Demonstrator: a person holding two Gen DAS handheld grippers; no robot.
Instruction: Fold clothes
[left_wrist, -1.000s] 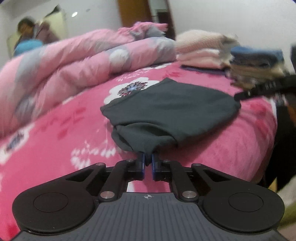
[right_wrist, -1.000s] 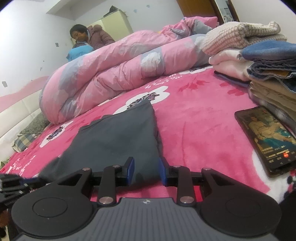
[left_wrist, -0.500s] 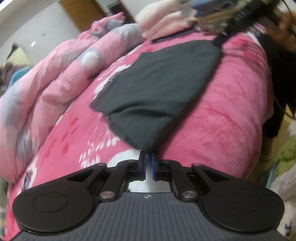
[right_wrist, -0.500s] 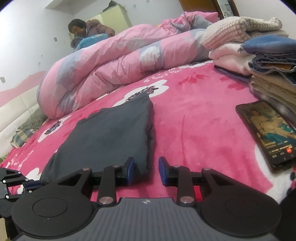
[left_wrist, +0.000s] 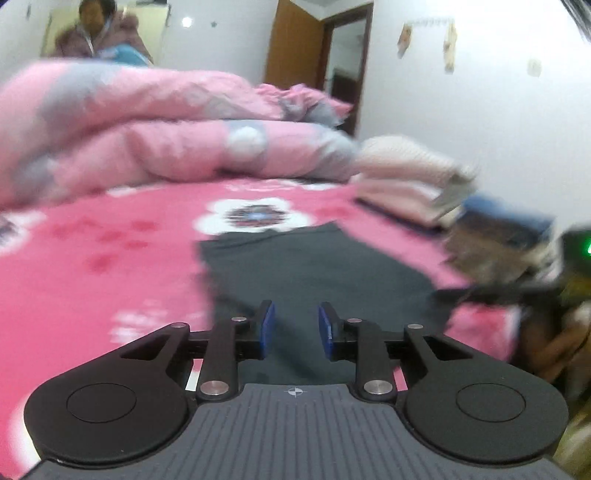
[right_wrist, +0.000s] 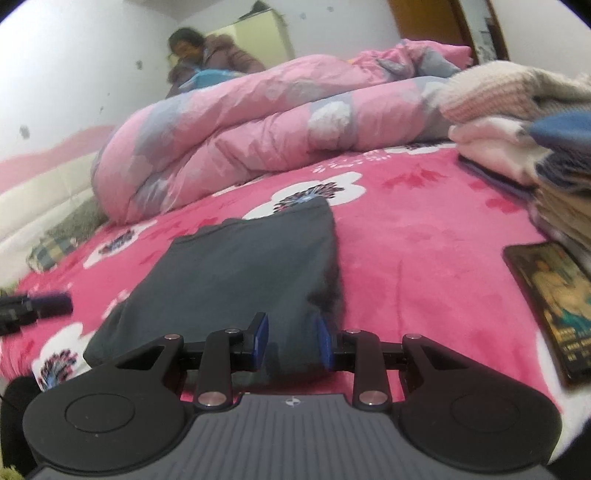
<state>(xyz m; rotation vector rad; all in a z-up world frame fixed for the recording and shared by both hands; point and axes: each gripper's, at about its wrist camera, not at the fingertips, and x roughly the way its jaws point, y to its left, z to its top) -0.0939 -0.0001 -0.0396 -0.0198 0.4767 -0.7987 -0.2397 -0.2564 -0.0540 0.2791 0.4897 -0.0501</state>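
A dark grey garment (left_wrist: 317, 266) lies flat, folded into a long strip, on the pink flowered bedspread (left_wrist: 92, 258). My left gripper (left_wrist: 295, 328) hovers over the garment's near end. Its jaws are opening, the blue pads stand apart, and the cloth lies below them unpinched. In the right wrist view the same garment (right_wrist: 240, 266) runs away from me. My right gripper (right_wrist: 290, 341) stands open over its near right corner, with cloth showing in the gap but not pressed. The left gripper's tip (right_wrist: 33, 306) shows blurred at the far left there.
A rolled pink quilt (right_wrist: 258, 129) lies across the far side of the bed. Stacked folded clothes (right_wrist: 517, 110) sit at the right, with a phone (right_wrist: 546, 295) face up beside them. A person (right_wrist: 207, 59) stands behind the quilt.
My left gripper was shut on the garment's bunched end and has let it go; its jaws have parted and the wrist has rolled level. The right gripper edged towards the garment's right corner.
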